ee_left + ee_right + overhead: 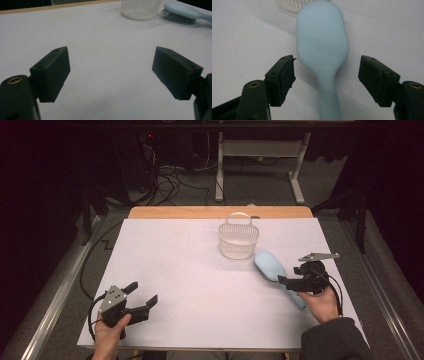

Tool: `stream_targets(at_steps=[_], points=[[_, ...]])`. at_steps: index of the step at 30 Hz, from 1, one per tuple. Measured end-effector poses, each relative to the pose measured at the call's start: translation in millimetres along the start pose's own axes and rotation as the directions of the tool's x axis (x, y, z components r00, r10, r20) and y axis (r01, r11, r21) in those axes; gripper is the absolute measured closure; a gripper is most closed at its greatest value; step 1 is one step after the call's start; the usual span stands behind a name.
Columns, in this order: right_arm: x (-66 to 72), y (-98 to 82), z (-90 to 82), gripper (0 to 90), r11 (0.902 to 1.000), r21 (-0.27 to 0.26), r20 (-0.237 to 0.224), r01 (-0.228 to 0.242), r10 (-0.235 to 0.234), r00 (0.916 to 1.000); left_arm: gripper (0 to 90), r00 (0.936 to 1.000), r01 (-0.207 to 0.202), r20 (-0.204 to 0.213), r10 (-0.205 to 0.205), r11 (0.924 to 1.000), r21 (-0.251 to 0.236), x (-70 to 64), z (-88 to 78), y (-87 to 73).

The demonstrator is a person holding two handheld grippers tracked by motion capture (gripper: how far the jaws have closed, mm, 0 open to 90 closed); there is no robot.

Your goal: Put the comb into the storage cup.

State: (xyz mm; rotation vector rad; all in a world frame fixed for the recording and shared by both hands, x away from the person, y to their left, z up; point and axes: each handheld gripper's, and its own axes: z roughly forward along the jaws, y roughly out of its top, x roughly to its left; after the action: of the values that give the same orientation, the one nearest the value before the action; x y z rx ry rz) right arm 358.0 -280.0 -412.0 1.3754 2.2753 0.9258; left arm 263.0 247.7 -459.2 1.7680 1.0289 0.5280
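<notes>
Pale blue, the hairbrush (272, 267) lies bristles down on the white table (190, 285), its head just beside the white basket (238, 239). My right gripper (327, 75) straddles the handle, jaws apart on either side and not touching it. My left gripper (142, 297) rests wide open and empty, well apart at the near left.
</notes>
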Motion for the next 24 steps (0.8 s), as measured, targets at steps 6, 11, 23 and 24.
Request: stream_targets(at_steps=[6,11,23,24], points=[[-1.9,3.1,8.3,32.1,0.9957,0.092,0.001,-0.001,0.001,1.0,15.8,1.0,-0.001,0.0,0.001,1.0,0.001,0.0,0.0,0.0],[-0.8,7.2,13.4,39.0,0.9868,0.159,0.003,0.031,-0.032,0.9995,15.8,1.0,0.001,0.001,-0.001,1.0,0.001,0.1,0.0,-0.1],[0.0,9.1,27.3,46.7,0.9639,0.263,0.004,0.043,-0.045,0.999,15.8,1.0,0.003,0.0,-0.003,1.0,0.003,0.3,0.0,-0.3],[-0.3,9.0,28.1,47.8,0.9628,0.267,0.005,0.04,-0.043,0.9991,15.8,1.0,0.003,0.0,-0.003,1.0,0.003,0.3,-0.1,-0.3]])
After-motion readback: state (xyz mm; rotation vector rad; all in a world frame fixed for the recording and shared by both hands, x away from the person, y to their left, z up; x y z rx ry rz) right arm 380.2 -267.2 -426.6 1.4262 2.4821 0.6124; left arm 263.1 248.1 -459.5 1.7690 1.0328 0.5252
